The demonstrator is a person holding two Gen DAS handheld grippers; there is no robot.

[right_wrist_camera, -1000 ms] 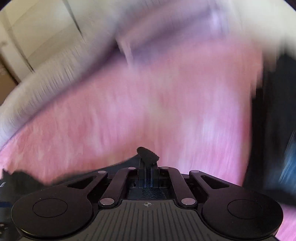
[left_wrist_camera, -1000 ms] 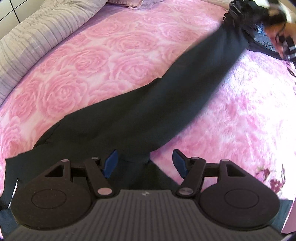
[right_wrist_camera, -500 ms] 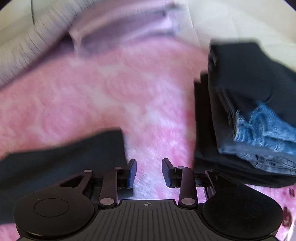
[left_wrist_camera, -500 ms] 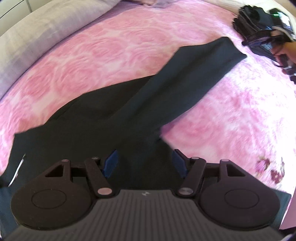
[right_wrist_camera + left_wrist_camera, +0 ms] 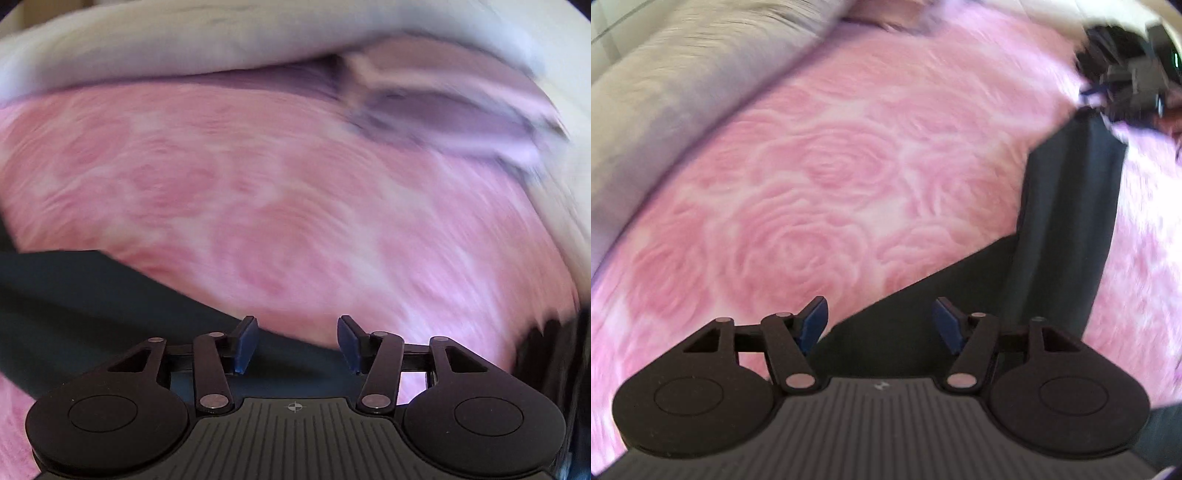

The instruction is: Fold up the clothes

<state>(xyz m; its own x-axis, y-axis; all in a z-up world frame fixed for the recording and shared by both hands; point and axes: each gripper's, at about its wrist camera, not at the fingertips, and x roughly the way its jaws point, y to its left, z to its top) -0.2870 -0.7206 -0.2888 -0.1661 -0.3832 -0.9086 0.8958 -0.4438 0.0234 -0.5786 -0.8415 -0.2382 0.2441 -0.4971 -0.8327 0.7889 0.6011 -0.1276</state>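
Observation:
A black garment (image 5: 1063, 236) lies flat on the pink rose bedspread (image 5: 820, 192), one long strip reaching up to the right. My left gripper (image 5: 879, 325) is open and empty over the garment's near edge. The right gripper shows far off at the strip's end in the left wrist view (image 5: 1123, 92), blurred. In the right wrist view the right gripper (image 5: 297, 343) is open and empty, with the black garment (image 5: 92, 306) under and left of its fingers.
A grey striped pillow (image 5: 665, 92) lies along the bed's left side. A pale duvet (image 5: 184, 44) and a lilac cloth (image 5: 443, 110) lie at the head of the bed. A dark pile (image 5: 554, 350) sits at the right edge.
The right gripper let go of the garment's end and opened wider, then swung left away from the stack of folded clothes. The left gripper turned left, so the garment now sits to its right.

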